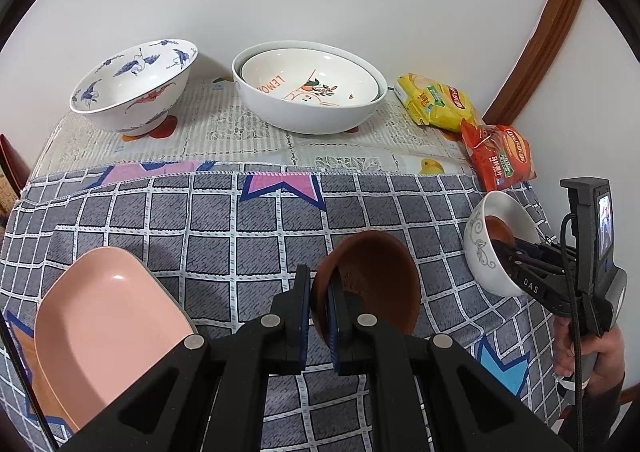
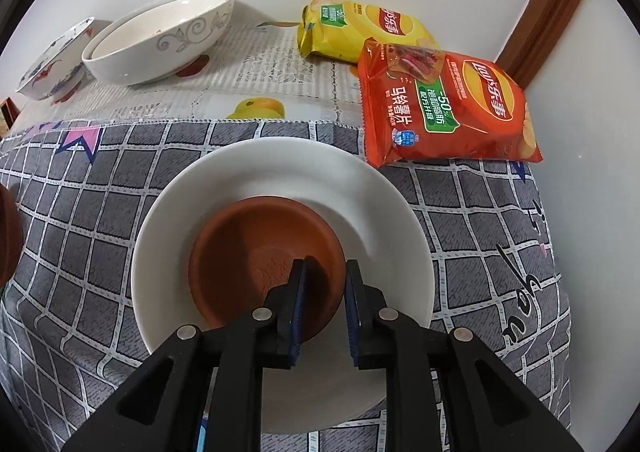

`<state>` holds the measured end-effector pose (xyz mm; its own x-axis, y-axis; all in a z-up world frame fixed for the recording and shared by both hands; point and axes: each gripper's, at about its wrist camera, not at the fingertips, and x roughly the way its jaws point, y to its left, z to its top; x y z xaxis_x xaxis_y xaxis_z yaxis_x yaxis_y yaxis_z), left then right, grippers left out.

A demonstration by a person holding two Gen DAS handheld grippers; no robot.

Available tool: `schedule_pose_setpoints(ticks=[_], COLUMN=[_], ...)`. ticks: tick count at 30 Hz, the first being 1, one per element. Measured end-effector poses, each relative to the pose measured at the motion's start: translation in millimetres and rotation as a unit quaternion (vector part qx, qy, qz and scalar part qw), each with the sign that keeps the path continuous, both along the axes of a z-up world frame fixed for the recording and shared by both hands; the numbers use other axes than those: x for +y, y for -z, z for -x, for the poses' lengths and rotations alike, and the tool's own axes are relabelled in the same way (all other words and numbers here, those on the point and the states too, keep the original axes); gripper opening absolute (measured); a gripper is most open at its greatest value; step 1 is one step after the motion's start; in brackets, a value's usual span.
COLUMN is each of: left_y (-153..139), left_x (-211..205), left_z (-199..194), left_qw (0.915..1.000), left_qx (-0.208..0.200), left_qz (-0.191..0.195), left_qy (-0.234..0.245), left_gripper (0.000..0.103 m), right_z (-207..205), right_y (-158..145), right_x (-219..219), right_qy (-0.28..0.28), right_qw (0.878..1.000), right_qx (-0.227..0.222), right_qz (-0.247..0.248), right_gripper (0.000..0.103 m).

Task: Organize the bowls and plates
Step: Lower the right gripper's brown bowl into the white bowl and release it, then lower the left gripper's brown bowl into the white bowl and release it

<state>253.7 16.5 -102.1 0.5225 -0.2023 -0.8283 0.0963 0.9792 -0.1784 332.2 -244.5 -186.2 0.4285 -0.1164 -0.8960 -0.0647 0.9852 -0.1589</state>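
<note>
My left gripper [image 1: 318,276] is shut on the rim of a brown bowl [image 1: 372,276], which it holds tilted above the grey checked cloth [image 1: 224,220]; that bowl's edge shows at the left rim of the right wrist view [image 2: 6,236]. A second brown bowl [image 2: 264,252] sits inside a white bowl [image 2: 280,168]. My right gripper [image 2: 326,264] straddles this brown bowl's near rim, one finger inside and one outside, with a gap showing beside the pads. In the left wrist view the right gripper [image 1: 502,248] reaches into the white bowl [image 1: 480,252] at the right.
A pink plate [image 1: 108,324] lies at the lower left. At the back stand a blue-crane bowl [image 1: 132,88] and a large white bowl [image 1: 304,112] with a lemon-print bowl nested in it. Yellow [image 2: 360,28] and orange [image 2: 444,104] chip bags lie by the wall.
</note>
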Motion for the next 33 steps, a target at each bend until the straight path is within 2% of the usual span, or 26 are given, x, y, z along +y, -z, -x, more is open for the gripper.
schedule_pose_setpoints(ticks=[6,12,19,26,33], left_y=[-8.8,-19.4,-25.4,-23.2,-18.4], left_x=[-9.1,-34.7,-77.6,-112.0,-140.8], left_z=[3.9,7.0,6.3,-0.2,-9.3], left_qw=[1.0,0.9997,0.9989,0.9984,0.9976], left_qx=[-0.006,-0.014,-0.018,-0.013,-0.009], left_qz=[-0.004,-0.002,0.004,0.008,0.009], left_qy=[0.005,0.02,0.043,0.055,0.068], left_gripper=[0.008,0.008,0.008,0.008,0.008], right_z=[9.8,32.7,70.6,97.8,119.0], right_y=[-14.5,-42.6,-77.9,-78.3,-66.0], right_x=[-6.0,-24.8,-71.0,-111.4,-129.0], right_qy=[0.008,0.019,0.057,0.095,0.111], right_qw=[1.0,0.997,0.989,0.983,0.98], right_qx=[-0.019,-0.052,-0.103,-0.12,-0.118], right_qz=[-0.017,-0.053,-0.094,-0.104,-0.112], right_gripper=[0.028,0.028,0.029,0.029,0.029])
